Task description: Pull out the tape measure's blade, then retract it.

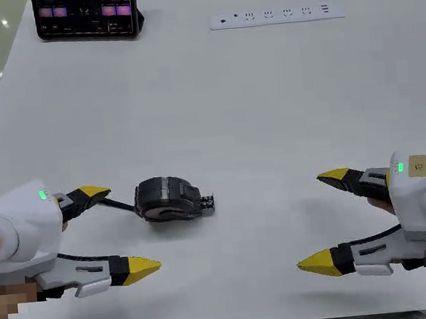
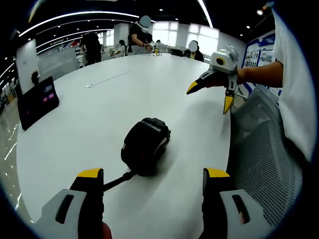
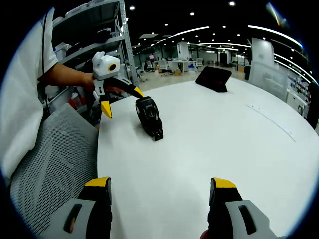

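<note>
Both sides wide open, nothing held | left hand-held gripper [image 1: 133, 228] low over the white desk [image 1: 237, 97] — black tape measure [image 1: 168, 199] lies on the desk just ahead of its jaws, blade fully in | right hand-held gripper [image 1: 309, 220] faces it, well apart.

Background items: white table [image 1: 268, 110], display [image 1: 87, 12], power strip [image 1: 276, 15]
In the head view, the dark display with lit tiles stands propped at 11 o'clock; the white power strip lies flat at 1 o'clock, well apart from it. A grey mesh chair [image 3: 45, 164] sits beside the table's edge
</note>
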`<state>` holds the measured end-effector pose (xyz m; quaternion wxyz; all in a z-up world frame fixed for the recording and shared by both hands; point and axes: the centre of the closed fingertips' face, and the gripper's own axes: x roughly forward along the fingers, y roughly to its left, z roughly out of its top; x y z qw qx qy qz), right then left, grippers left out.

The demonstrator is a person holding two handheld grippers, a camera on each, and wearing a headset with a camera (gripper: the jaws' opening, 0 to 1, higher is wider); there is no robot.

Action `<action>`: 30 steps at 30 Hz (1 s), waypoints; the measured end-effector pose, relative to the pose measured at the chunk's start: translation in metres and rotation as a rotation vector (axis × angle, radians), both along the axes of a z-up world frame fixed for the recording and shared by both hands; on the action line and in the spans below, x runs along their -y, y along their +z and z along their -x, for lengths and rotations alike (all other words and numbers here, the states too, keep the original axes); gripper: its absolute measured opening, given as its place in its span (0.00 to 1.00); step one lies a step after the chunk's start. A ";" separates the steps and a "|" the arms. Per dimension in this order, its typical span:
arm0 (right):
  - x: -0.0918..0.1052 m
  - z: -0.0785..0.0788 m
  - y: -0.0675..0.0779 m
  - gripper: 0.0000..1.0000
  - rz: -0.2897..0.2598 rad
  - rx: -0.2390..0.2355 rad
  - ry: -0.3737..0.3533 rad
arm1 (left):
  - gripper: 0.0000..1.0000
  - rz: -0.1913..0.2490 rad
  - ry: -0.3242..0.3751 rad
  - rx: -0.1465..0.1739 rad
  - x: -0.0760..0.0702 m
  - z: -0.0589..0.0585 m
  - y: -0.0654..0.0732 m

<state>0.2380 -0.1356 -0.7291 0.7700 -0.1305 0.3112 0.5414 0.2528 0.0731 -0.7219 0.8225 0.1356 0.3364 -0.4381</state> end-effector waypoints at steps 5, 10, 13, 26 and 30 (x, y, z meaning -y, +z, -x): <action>-0.003 -0.001 0.000 0.78 0.000 -0.001 0.015 | 0.70 -0.021 -0.036 -0.010 0.002 -0.004 -0.002; -0.005 -0.001 -0.002 0.76 0.001 -0.007 0.029 | 0.63 -0.048 -0.071 -0.007 0.006 -0.009 -0.006; -0.007 -0.001 -0.003 0.76 0.002 -0.009 0.037 | 0.58 -0.067 -0.093 -0.005 0.006 -0.012 -0.010; -0.014 -0.003 -0.004 0.75 -0.003 -0.009 0.059 | 0.46 -0.117 -0.144 -0.014 0.004 -0.021 -0.018; -0.015 -0.003 -0.005 0.75 -0.002 -0.010 0.063 | 0.44 -0.125 -0.155 -0.012 0.005 -0.024 -0.019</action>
